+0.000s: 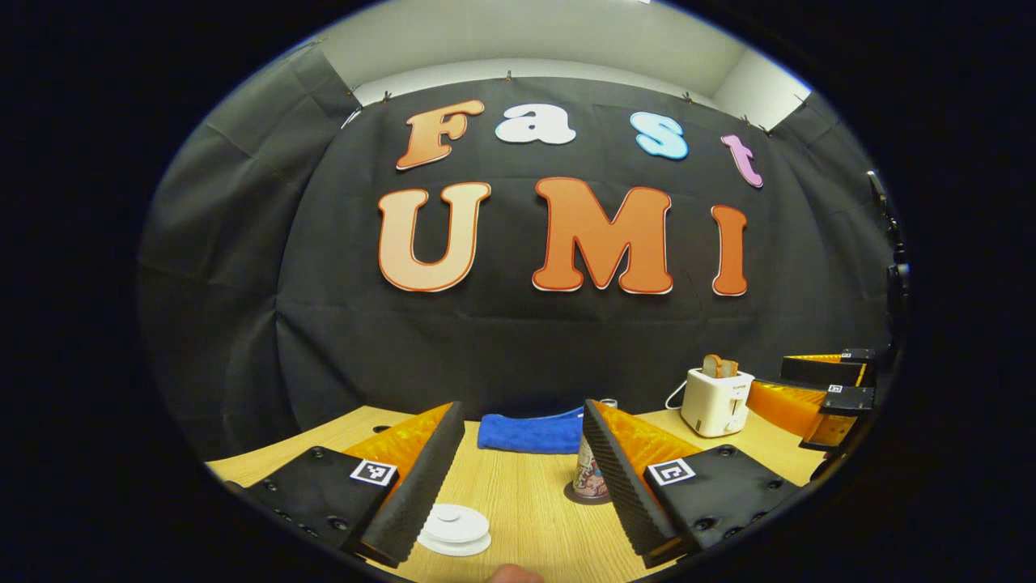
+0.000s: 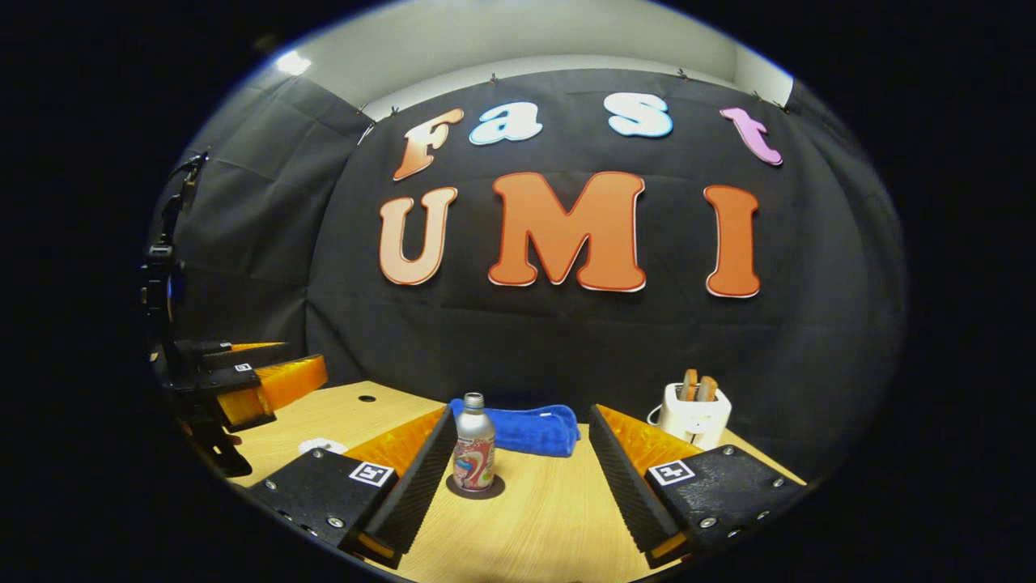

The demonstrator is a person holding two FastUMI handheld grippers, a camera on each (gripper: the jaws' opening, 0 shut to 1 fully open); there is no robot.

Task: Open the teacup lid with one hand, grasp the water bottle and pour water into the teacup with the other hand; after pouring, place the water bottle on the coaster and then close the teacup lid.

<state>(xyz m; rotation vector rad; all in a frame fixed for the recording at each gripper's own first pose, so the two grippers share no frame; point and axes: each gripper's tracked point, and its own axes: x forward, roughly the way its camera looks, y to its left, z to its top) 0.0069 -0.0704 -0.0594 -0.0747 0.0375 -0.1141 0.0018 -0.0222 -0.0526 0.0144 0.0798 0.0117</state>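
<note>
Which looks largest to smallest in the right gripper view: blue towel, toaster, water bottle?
As they look in the right gripper view:
1. blue towel, widest, though partly hidden.
2. toaster and water bottle: much alike. The bottle stands nearer the camera, on its coaster, so no ranking between them.

Dim booth, lit from above; bright ceiling light [image 2: 289, 62] glares left of the wall cloth [image 2: 566, 340]. Table [image 2: 534, 518] evenly lit, soft shadows. Strong fisheye bending at edges; centre sharp.
</note>
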